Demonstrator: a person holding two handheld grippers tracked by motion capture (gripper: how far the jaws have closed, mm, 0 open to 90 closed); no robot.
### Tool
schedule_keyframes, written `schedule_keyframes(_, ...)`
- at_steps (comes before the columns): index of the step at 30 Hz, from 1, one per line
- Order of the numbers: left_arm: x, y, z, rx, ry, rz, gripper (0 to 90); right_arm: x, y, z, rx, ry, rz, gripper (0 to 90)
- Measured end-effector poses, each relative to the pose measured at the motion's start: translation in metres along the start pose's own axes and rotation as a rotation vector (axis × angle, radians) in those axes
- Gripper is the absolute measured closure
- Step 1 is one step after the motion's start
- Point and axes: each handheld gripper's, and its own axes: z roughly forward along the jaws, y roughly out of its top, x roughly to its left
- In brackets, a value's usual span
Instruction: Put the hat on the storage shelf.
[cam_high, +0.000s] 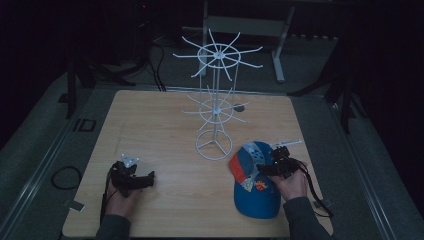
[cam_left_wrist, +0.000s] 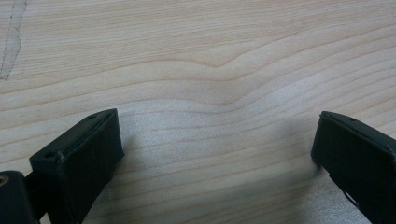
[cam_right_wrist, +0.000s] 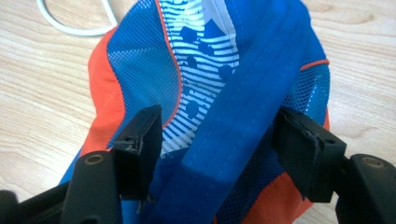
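Here, a person sits at a wooden table (cam_high: 165, 125) in a dim room, holding a two-jaw gripper in each hand. A blue and orange cap (cam_high: 255, 177) lies on the near right part of the table, just beside the round base of a white wire hat stand (cam_high: 215, 100) that rises at the middle. The right gripper (cam_right_wrist: 217, 140) is down on the cap, its jaws apart and straddling a raised fold of blue fabric and mesh; the pads do not seem to press on the cloth yet. The left gripper (cam_left_wrist: 215, 154) rests well apart on the near left, jaws wide over bare wood and holding nothing. The step in hand looks like taking hold of the cap, probably to hang it on the stand. To do it well, the jaws should close squarely across the thick stitched band, not the thin mesh, and bite deep enough that the fold cannot slip out when lifted. A straight upward lift should keep the cap clear of the stand's base and prongs.
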Motion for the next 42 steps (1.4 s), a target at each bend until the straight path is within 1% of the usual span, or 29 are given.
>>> schedule_keyframes(4, 0.000, 0.000, 0.000, 0.000, 0.000, 0.000, 2.3, 0.000, 0.002, 0.005, 0.023, 0.010, 0.008, 37.5)
schedule_keyframes(10, 0.000, 0.000, 0.000, -0.001, -0.002, -0.001, 2.3, 0.001, 0.004, 0.012, 0.074, 0.008, 0.012, 40.5)
schedule_keyframes(12, 0.000, 0.000, 0.000, -0.001, -0.002, -0.001, 2.3, 0.001, 0.004, 0.014, 0.082, 0.006, 0.012, 42.0)
schedule_keyframes(14, 0.000, 0.000, 0.000, -0.001, -0.003, -0.001, 2.3, 0.001, 0.004, 0.014, 0.091, 0.015, 0.027, 43.5)
schedule_keyframes(15, 0.000, 0.000, 0.000, -0.001, -0.003, -0.001, 2.3, 0.001, 0.005, 0.014, 0.093, 0.017, 0.027, 44.1)
schedule_keyframes(20, 0.000, 0.000, 0.000, 0.000, -0.003, 0.000, 2.3, -0.001, 0.006, 0.017, 0.119, 0.012, 0.035, 48.0)
schedule_keyframes(24, 0.000, 0.000, 0.000, -0.001, -0.004, 0.000, 2.4, -0.002, 0.007, 0.019, 0.136, 0.013, 0.038, 53.6)
schedule_keyframes(29, 0.000, 0.000, 0.000, -0.002, -0.005, 0.001, 2.3, -0.002, 0.009, 0.021, 0.158, 0.003, 0.034, 65.3)
schedule_keyframes(32, 0.000, 0.000, 0.000, -0.001, -0.005, 0.001, 2.3, -0.002, 0.009, 0.021, 0.158, 0.002, 0.011, 74.9)
schedule_keyframes(33, 0.000, 0.000, 0.000, -0.001, -0.005, 0.001, 2.3, -0.002, 0.009, 0.021, 0.158, 0.002, 0.011, 74.9)
schedule_keyframes(34, 0.000, 0.000, 0.000, -0.001, -0.005, 0.002, 2.3, -0.002, 0.009, 0.019, 0.154, 0.004, -0.001, 82.2)
schedule_keyframes(35, 0.000, 0.000, 0.000, -0.001, -0.006, 0.002, 2.4, -0.002, 0.009, 0.019, 0.152, 0.007, -0.005, 84.1)
schedule_keyframes(36, 0.000, 0.000, 0.000, -0.001, -0.006, 0.002, 2.3, -0.002, 0.009, 0.019, 0.152, 0.007, -0.005, 84.1)
schedule_keyframes(37, 0.000, 0.000, 0.000, -0.001, -0.006, 0.002, 2.3, -0.002, 0.010, 0.017, 0.149, 0.012, -0.013, 87.8)
schedule_keyframes(39, -0.001, 0.000, 0.000, -0.002, -0.006, 0.002, 2.3, -0.001, 0.010, 0.015, 0.144, 0.018, -0.020, 88.3)
schedule_keyframes(41, -0.001, 0.000, 0.000, -0.002, -0.007, 0.002, 2.3, -0.001, 0.011, 0.012, 0.128, 0.024, -0.030, 88.5)
schedule_keyframes(42, -0.001, 0.000, 0.000, -0.002, -0.007, 0.003, 2.4, -0.001, 0.011, 0.010, 0.118, 0.019, -0.038, 88.7)
